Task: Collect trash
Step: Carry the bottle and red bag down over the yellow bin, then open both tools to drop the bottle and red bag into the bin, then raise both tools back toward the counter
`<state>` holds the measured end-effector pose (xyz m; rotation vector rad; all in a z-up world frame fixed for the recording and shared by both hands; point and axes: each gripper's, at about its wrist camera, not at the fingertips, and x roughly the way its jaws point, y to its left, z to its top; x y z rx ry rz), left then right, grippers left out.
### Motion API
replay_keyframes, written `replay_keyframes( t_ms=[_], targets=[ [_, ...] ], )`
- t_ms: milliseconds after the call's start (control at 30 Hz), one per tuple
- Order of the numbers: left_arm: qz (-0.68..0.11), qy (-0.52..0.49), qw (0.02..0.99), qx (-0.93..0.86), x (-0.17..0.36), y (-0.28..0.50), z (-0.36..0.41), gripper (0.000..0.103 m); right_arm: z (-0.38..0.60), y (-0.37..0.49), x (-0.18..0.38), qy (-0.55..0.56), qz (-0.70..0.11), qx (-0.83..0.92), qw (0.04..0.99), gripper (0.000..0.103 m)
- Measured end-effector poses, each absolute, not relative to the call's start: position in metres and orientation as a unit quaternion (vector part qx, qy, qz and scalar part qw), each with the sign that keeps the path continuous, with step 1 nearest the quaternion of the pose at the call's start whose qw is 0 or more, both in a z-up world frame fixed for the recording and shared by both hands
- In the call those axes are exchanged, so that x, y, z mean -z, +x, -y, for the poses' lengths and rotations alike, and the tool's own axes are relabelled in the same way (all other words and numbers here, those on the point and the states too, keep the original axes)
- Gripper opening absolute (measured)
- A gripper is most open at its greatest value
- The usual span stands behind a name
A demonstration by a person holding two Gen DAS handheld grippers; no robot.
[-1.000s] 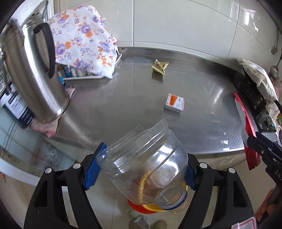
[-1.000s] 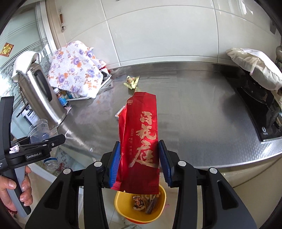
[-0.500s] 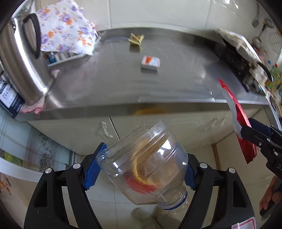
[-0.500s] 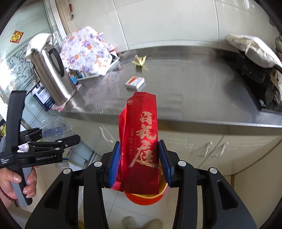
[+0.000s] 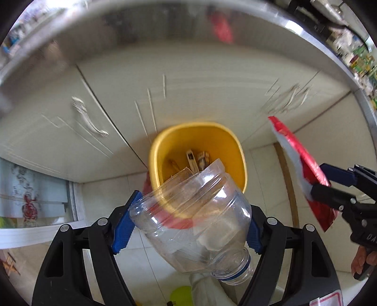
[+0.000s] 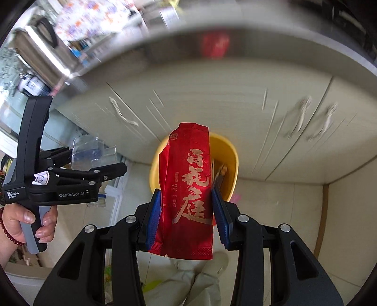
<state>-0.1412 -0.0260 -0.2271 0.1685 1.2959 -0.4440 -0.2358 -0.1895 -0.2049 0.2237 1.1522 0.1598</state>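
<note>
My left gripper (image 5: 187, 229) is shut on a clear cut-off plastic bottle (image 5: 200, 226), held neck down just above and in front of a yellow trash bin (image 5: 162, 143) on the floor. The bin holds several bits of trash. My right gripper (image 6: 187, 217) is shut on a red foil bag (image 6: 188, 188) with gold lettering, held upright above the same bin (image 6: 226, 150). The red bag also shows in the left wrist view (image 5: 297, 160), to the right of the bin. The left gripper with the bottle shows in the right wrist view (image 6: 89, 153), left of the bin.
Cream cabinet doors (image 5: 188, 89) stand right behind the bin, under the steel counter edge (image 5: 141, 30). A steel kettle (image 6: 44, 47) and a flowered cloth (image 6: 94, 16) sit on the counter. The person's legs and shoe (image 6: 200, 277) are below the grippers on the tiled floor.
Both grippers have tilted down from the counter towards the floor. The yellow bin has come into the middle of both views. Each gripper still holds its item.
</note>
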Motion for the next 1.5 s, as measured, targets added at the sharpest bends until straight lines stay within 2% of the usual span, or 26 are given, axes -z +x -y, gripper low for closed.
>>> replay_keyframes(
  t_ms=[300, 567, 833, 967, 1000, 1067, 1167, 1500],
  targets=[
    [-0.646, 0.093, 0.723, 0.225, 0.321, -0.11, 0.041, 0.077, 0.192, -0.191, 0.301, 0.116, -0.607, -0.09, 0.781, 0.044],
    [-0.669, 0.131, 0.69, 0.243, 0.364, -0.097, 0.053, 0.077, 0.207, -0.163, 0.354, 0.142, -0.637, -0.089, 0.752, 0.045],
    [-0.672, 0.139, 0.688, 0.236, 0.374, -0.088, 0.06, 0.077, 0.207, -0.149, 0.371, 0.156, -0.639, -0.094, 0.747, 0.047],
    [-0.672, 0.152, 0.688, 0.228, 0.379, -0.087, 0.062, 0.078, 0.218, -0.15, 0.369, 0.177, -0.628, -0.096, 0.752, 0.055],
    [-0.671, 0.154, 0.688, 0.227, 0.38, -0.087, 0.063, 0.078, 0.22, -0.151, 0.367, 0.185, -0.624, -0.096, 0.753, 0.061],
    [-0.67, 0.162, 0.689, 0.227, 0.38, -0.088, 0.066, 0.082, 0.223, -0.151, 0.365, 0.197, -0.618, -0.097, 0.755, 0.066],
    [-0.661, 0.175, 0.692, 0.232, 0.377, -0.092, 0.069, 0.088, 0.228, -0.153, 0.361, 0.211, -0.612, -0.099, 0.756, 0.066],
    [-0.657, 0.176, 0.696, 0.229, 0.364, -0.096, 0.07, 0.088, 0.236, -0.16, 0.347, 0.224, -0.599, -0.09, 0.764, 0.066]
  ],
)
